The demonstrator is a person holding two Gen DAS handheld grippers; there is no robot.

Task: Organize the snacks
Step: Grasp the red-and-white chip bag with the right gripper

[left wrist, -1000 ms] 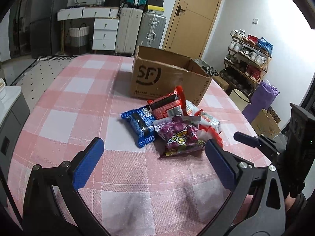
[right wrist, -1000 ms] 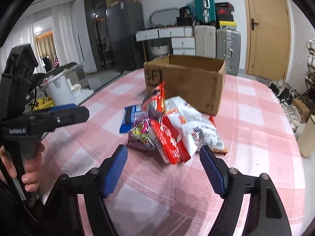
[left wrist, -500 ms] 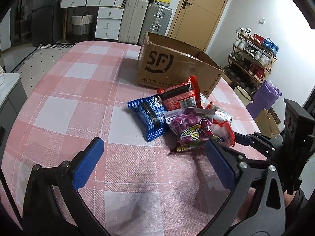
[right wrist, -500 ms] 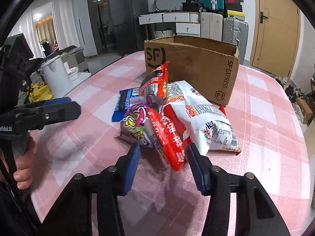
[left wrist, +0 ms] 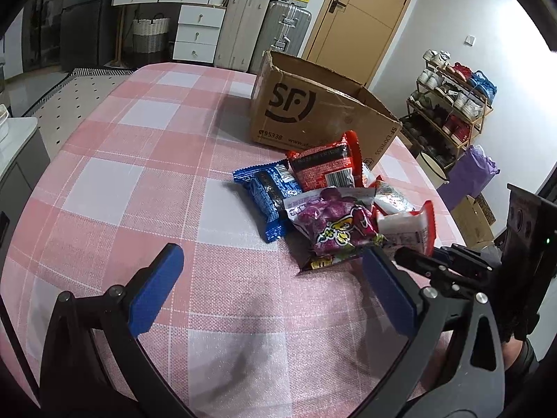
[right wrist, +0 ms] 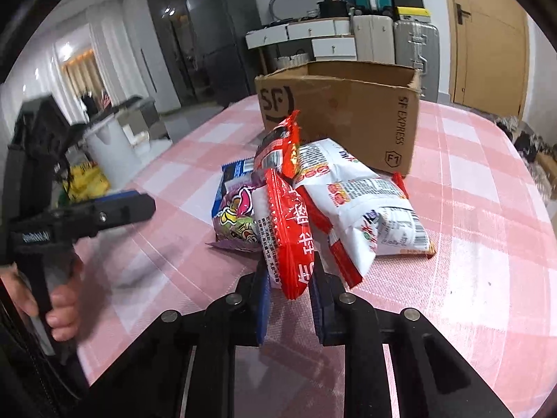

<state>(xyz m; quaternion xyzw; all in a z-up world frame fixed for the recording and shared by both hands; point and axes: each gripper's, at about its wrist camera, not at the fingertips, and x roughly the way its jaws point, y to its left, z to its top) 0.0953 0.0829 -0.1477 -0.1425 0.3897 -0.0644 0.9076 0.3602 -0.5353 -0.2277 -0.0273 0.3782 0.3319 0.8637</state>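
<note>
A pile of snack packets lies on the pink checked tablecloth (left wrist: 146, 188) in front of an open SF cardboard box (left wrist: 313, 118). My right gripper (right wrist: 289, 299) is shut on the near end of a red and white packet (right wrist: 285, 230), which also shows in the left wrist view (left wrist: 410, 230). Beside it lie a purple packet (left wrist: 334, 223), a blue packet (left wrist: 268, 191), a red and black packet (left wrist: 323, 167) and a large white packet (right wrist: 362, 205). My left gripper (left wrist: 275, 292) is open and empty, short of the pile and to its left.
The box (right wrist: 348, 115) stands behind the pile, open at the top. The table edge curves off at the right, with a shoe rack (left wrist: 452, 111) and a purple bag (left wrist: 470, 177) beyond. Suitcases (left wrist: 264, 31) and drawers stand at the far wall.
My right gripper has moved in to the pile and shut on the red and white packet. My left gripper has stayed open and moved slightly closer to the pile.
</note>
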